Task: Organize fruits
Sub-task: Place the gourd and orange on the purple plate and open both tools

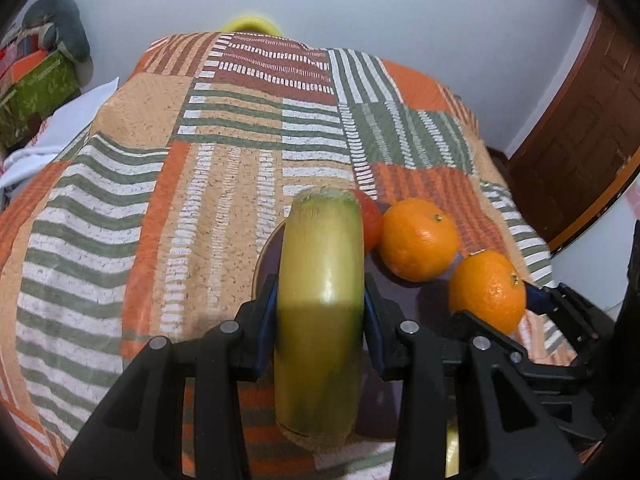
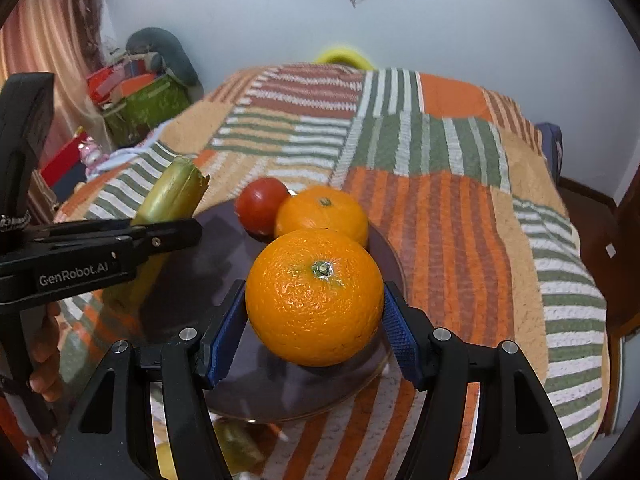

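Observation:
My left gripper (image 1: 320, 286) is shut on a yellow-green banana (image 1: 320, 320), which stands lengthwise between the blue pads over the left edge of a dark plate (image 1: 266, 256). On the plate sit a red tomato (image 1: 370, 220) and an orange (image 1: 418, 240). My right gripper (image 2: 314, 308) is shut on a second orange (image 2: 314, 296), stem up, just above the plate (image 2: 224, 248). The right wrist view also shows the tomato (image 2: 262, 204), the plate's orange (image 2: 324, 208), and the banana (image 2: 172, 196) in the left gripper (image 2: 176, 234).
A striped patchwork cloth (image 1: 160, 200) covers the surface. Another yellow-green fruit (image 2: 240, 440) lies at the plate's near edge. A green box (image 2: 148, 108) with clutter stands far left, a wooden door (image 1: 580, 132) at right. A person's hand (image 2: 44, 360) grips the left tool.

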The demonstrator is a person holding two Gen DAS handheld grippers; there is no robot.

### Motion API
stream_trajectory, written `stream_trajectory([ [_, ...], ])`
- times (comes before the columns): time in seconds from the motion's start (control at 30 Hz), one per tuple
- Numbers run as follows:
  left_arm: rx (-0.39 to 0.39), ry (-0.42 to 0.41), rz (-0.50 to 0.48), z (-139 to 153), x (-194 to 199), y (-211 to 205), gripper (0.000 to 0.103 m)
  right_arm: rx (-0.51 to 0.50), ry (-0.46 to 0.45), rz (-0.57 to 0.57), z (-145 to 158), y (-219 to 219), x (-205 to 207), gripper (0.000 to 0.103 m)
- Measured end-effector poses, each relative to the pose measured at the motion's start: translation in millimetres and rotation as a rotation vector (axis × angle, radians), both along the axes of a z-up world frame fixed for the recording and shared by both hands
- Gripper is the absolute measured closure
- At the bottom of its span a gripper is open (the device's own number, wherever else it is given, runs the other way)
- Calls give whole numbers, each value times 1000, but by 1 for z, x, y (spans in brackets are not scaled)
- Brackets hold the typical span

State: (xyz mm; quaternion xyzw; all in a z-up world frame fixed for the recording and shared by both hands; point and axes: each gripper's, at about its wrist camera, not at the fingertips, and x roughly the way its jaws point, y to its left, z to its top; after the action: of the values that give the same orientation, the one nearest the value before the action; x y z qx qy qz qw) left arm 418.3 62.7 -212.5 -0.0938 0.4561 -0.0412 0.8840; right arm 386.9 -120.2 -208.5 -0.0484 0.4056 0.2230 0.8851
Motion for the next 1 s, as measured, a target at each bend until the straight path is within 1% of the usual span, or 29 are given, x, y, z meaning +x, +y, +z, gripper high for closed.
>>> stream_trajectory([
  [0.07, 10, 7, 3, -7, 6, -1, 65, -14, 10, -10, -5, -1, 4, 41],
  [0.13, -19, 23, 12, -13, 11, 2, 65, -23, 24, -15, -10, -1, 7, 41],
  [0.23, -40, 18, 13, -13, 12, 4, 65, -20, 33, -8, -12, -1, 10, 41],
  [0.43, -38, 22, 13, -13, 14, 4, 65, -33, 46, 4, -13, 0, 11, 39],
  [0.53, -50, 25, 16, -13, 12, 5, 65, -42, 46, 4, -13, 0, 11, 39],
  [0.6, -54, 31, 12, -13, 10, 5, 63, -39, 43, 8, -13, -1, 9, 38],
  [0.67, -50, 37, 2, -11, 7, 3, 59, -31, 39, 13, -11, -3, 4, 31],
  [0.77, -37, 27, -5, -3, -1, 0, 55, -37, 23, 8, -6, -8, -4, 29],
  [0.9, -29, 13, 0, 13, -16, 1, 55, -35, -3, 0, 10, -15, -17, 29],
  [1.0, -17, 0, -4, 25, -33, 3, 55, -37, -43, -6, 26, -21, -33, 29],
])
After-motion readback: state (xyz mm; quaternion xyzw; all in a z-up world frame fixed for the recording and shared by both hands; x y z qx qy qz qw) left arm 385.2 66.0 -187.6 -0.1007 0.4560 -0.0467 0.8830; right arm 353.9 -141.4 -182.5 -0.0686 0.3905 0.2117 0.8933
